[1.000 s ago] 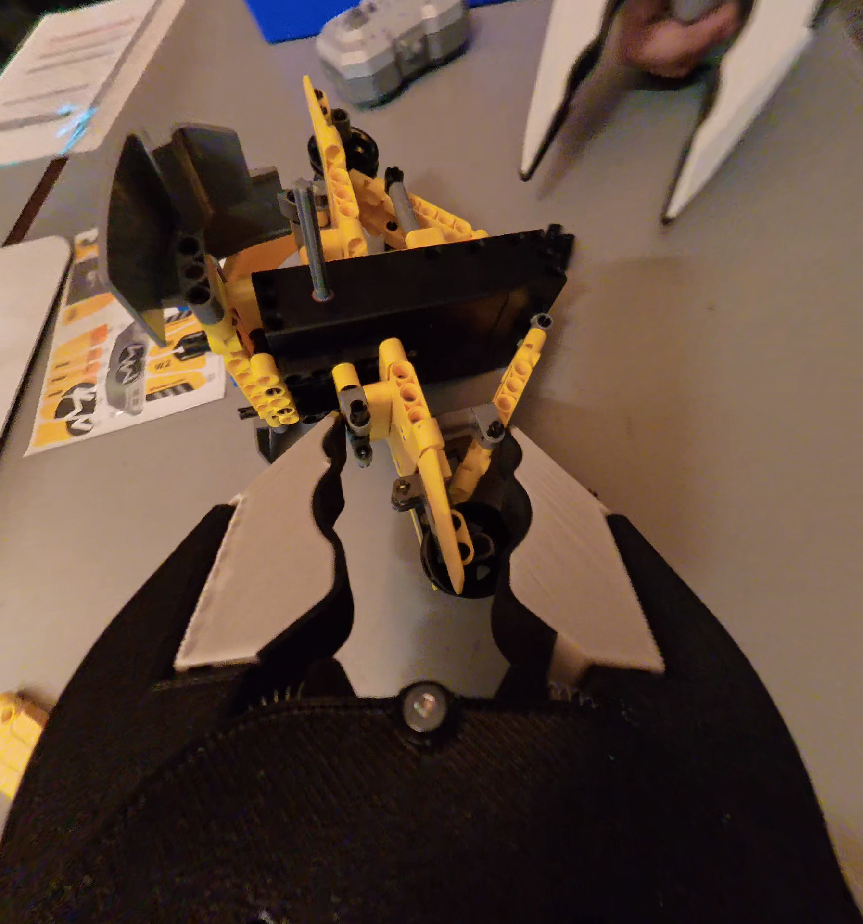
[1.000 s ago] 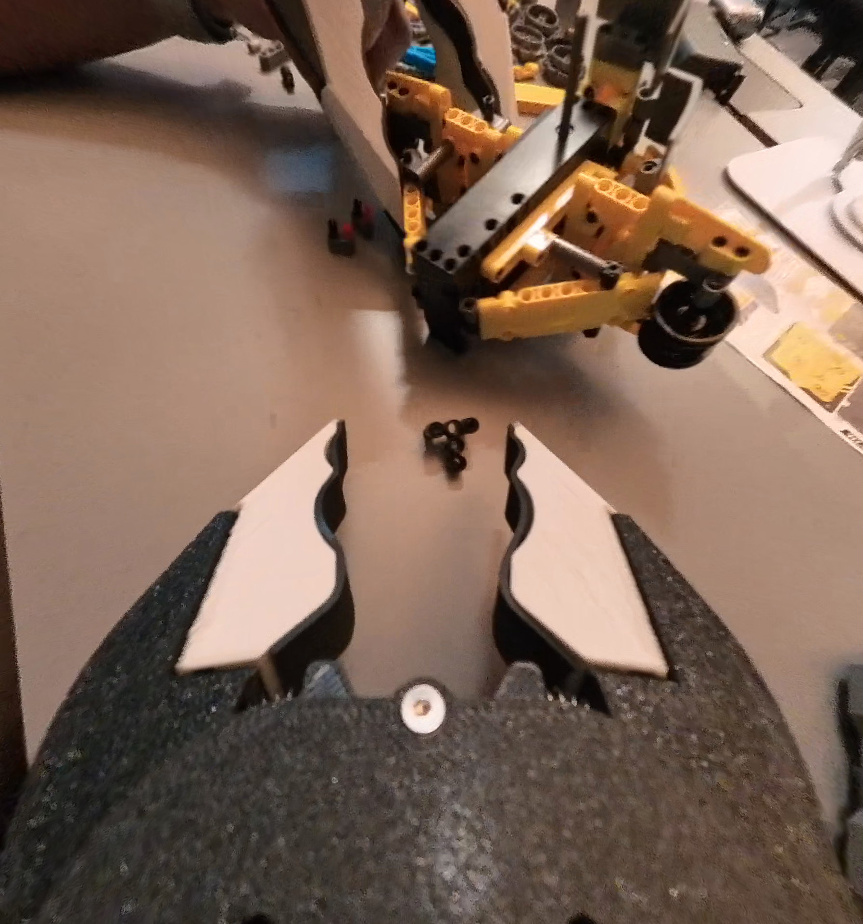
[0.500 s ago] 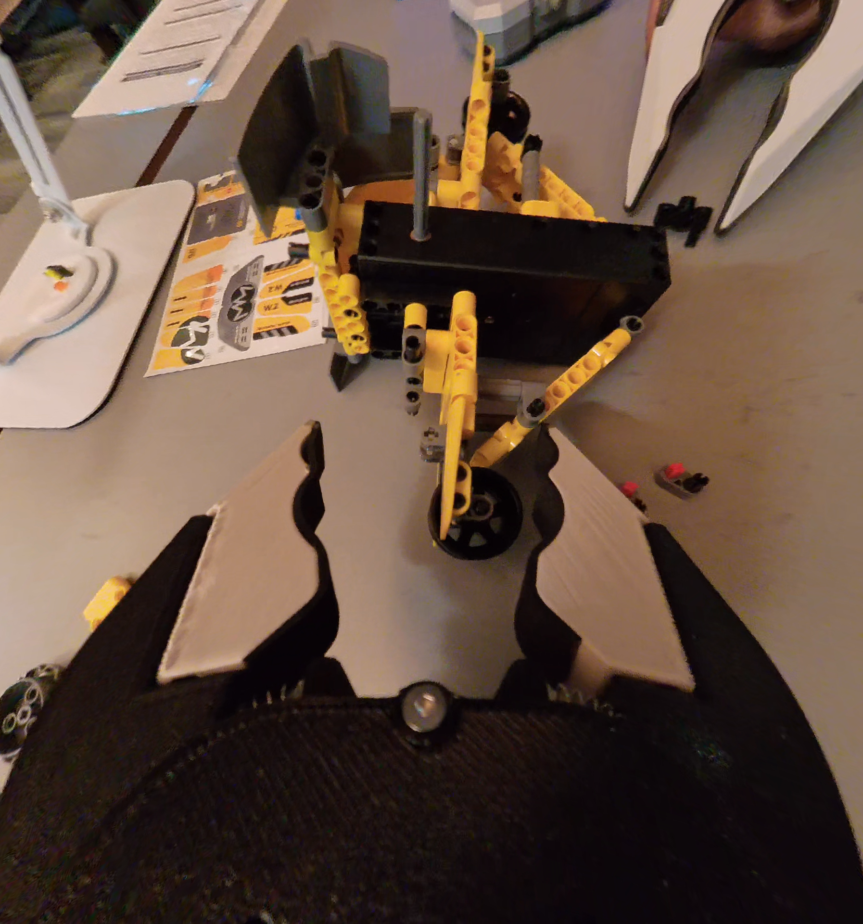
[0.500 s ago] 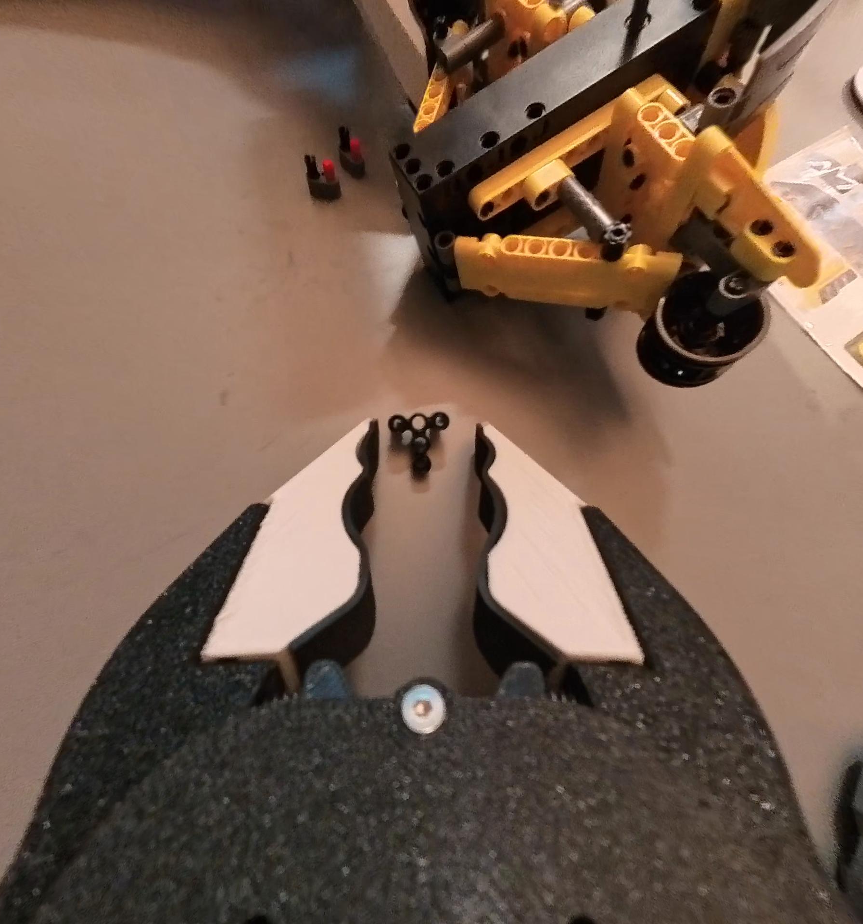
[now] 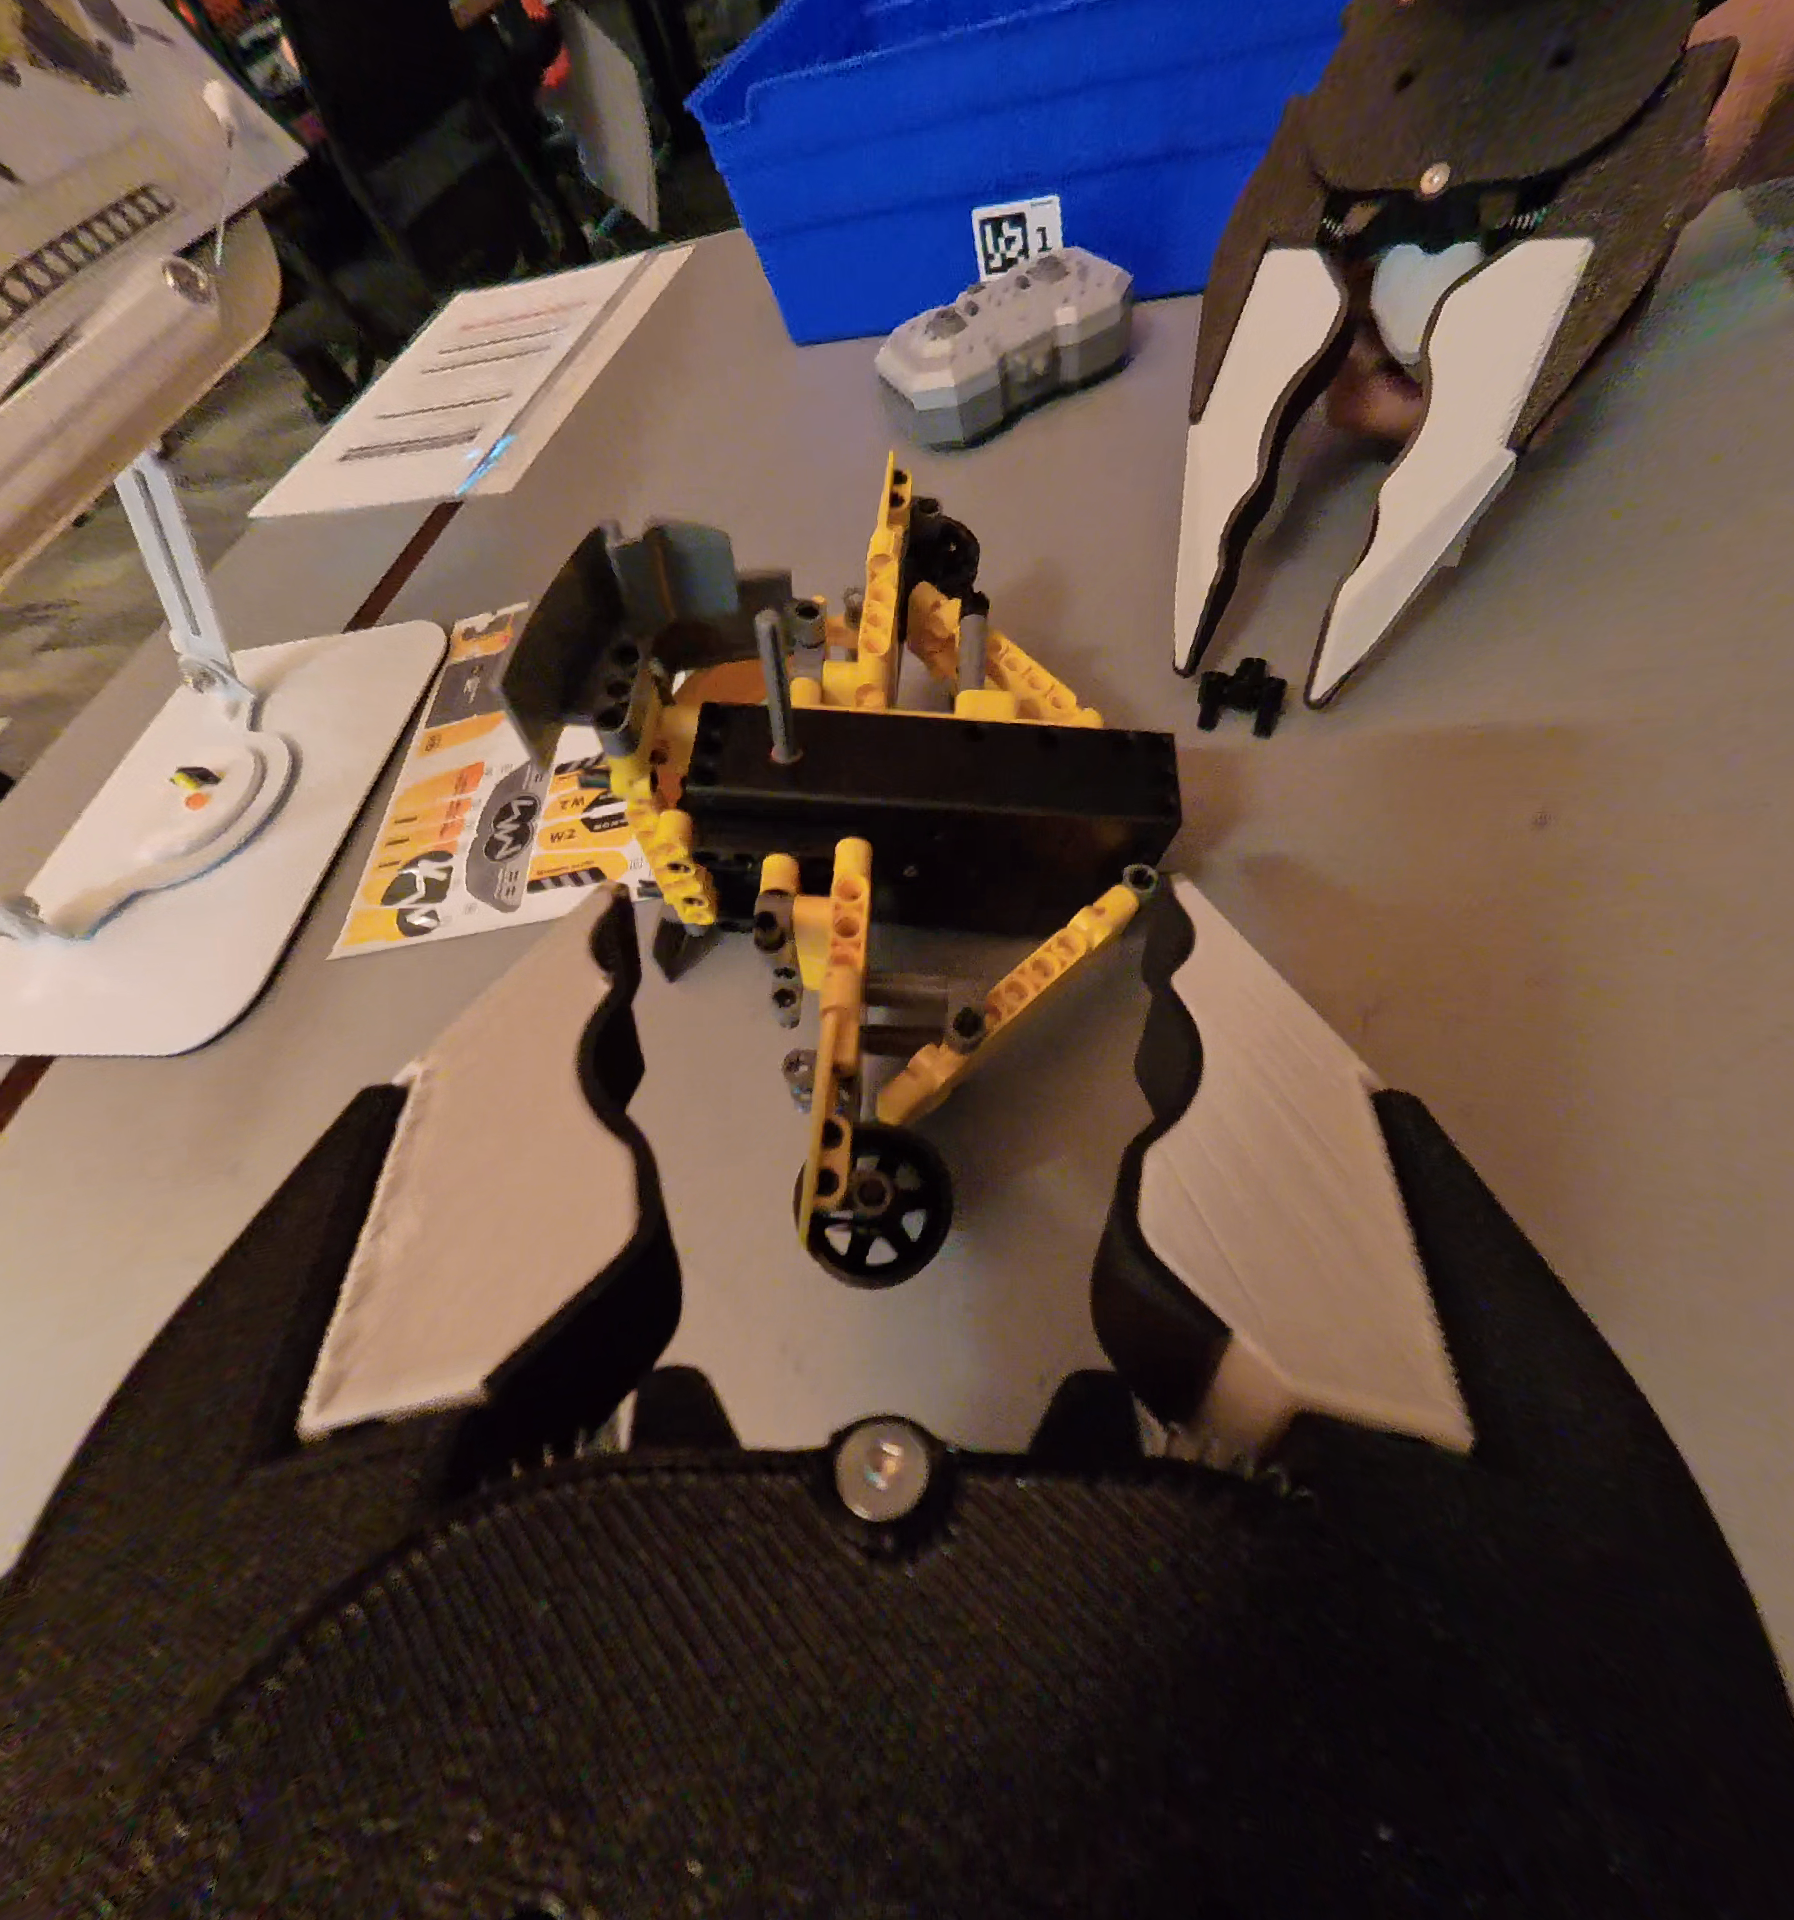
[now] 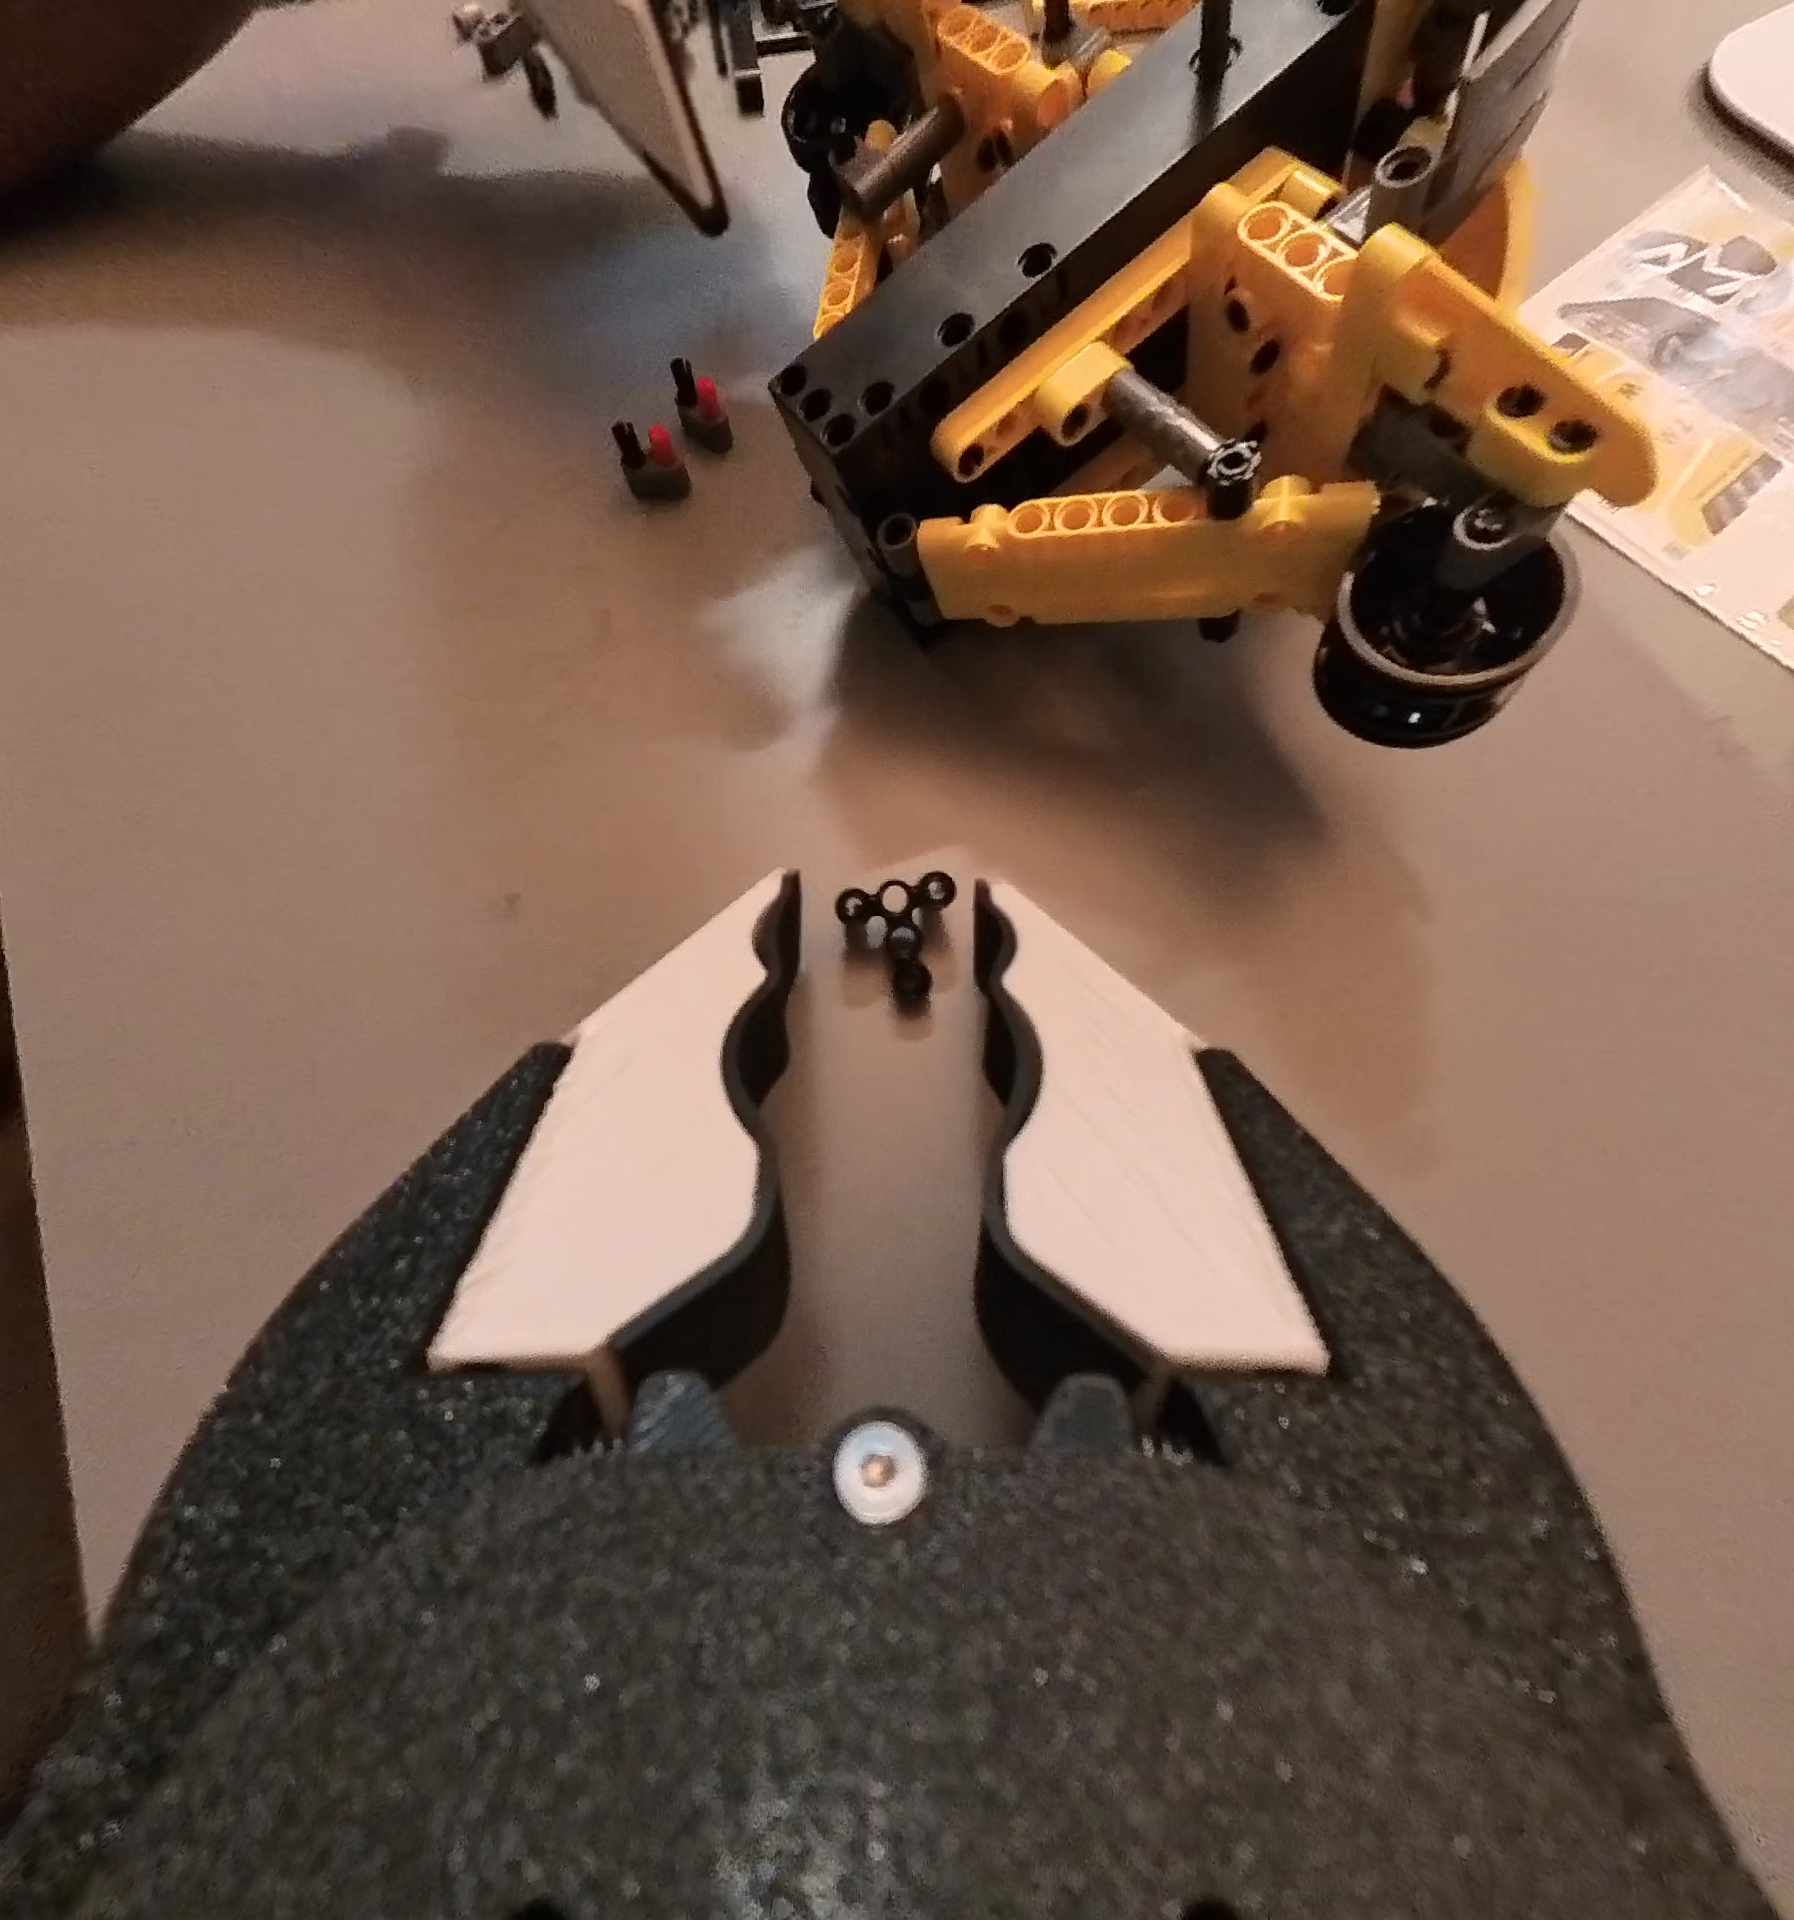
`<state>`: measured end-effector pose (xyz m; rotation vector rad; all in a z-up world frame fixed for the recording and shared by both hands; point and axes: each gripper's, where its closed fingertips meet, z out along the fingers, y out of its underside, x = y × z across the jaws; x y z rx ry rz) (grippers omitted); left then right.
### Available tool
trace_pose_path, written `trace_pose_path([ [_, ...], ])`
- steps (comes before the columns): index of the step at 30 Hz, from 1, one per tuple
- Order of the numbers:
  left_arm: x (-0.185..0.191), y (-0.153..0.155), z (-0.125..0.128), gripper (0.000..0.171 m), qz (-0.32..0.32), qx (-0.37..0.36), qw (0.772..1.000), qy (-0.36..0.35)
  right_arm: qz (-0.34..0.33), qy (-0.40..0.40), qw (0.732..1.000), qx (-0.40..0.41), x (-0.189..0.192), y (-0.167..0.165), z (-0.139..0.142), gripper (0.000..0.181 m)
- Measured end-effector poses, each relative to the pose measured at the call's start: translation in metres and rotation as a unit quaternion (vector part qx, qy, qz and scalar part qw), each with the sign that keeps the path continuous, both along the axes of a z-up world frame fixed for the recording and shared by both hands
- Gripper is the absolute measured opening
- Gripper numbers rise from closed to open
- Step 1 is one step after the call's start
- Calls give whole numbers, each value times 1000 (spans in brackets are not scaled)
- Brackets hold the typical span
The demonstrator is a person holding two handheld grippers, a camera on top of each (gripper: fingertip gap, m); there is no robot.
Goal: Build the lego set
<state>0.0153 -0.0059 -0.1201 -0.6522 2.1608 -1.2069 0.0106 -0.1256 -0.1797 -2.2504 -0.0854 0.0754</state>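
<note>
A yellow and black brick-built vehicle model (image 5: 924, 790) lies on the grey table; it also shows in the right wrist view (image 6: 1163, 343). My left gripper (image 5: 888, 914) is wide open, its fingers either side of the model's arm and black wheel (image 5: 877, 1205), touching nothing. My right gripper (image 6: 888, 883) is open with a narrow gap, its tips either side of a small black connector piece (image 6: 898, 925) on the table. The right gripper also shows in the left wrist view (image 5: 1251, 675) with the black piece (image 5: 1241, 698) at its tips.
Two small red-tipped pins (image 6: 669, 442) lie beside the model. A sticker sheet (image 5: 488, 821), a white stand base (image 5: 145, 852), a grey battery box (image 5: 1007, 348), a blue bin (image 5: 976, 135) and a paper sheet (image 5: 477, 384) surround the model.
My left gripper has let go of the model's arm, opened wide and drawn back. My right gripper has come down over the small black piece and narrowed its gap.
</note>
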Motion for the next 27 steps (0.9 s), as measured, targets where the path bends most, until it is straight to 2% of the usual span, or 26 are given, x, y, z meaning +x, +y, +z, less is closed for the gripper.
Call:
trace_pose_path([
  [5, 2, -17, 0, 113, 6, 5, 1000, -3, -12, -26, 999, -15, 2, 1, -5, 23],
  [12, 5, -30, -10, 114, 23, 20, 999, 17, 2, -21, 1000, -13, -3, 6, -2, 22],
  [17, 8, -34, -19, 113, 34, 38, 998, 29, 25, -76, 997, 15, 3, 19, 27, 22],
  [22, 15, -33, -20, 110, 58, 50, 997, 20, 84, -137, 986, 36, -5, 48, 60, 21],
  [27, 16, -33, -22, 113, 61, 45, 997, 22, 121, -137, 983, 23, -5, 70, 59, 21],
])
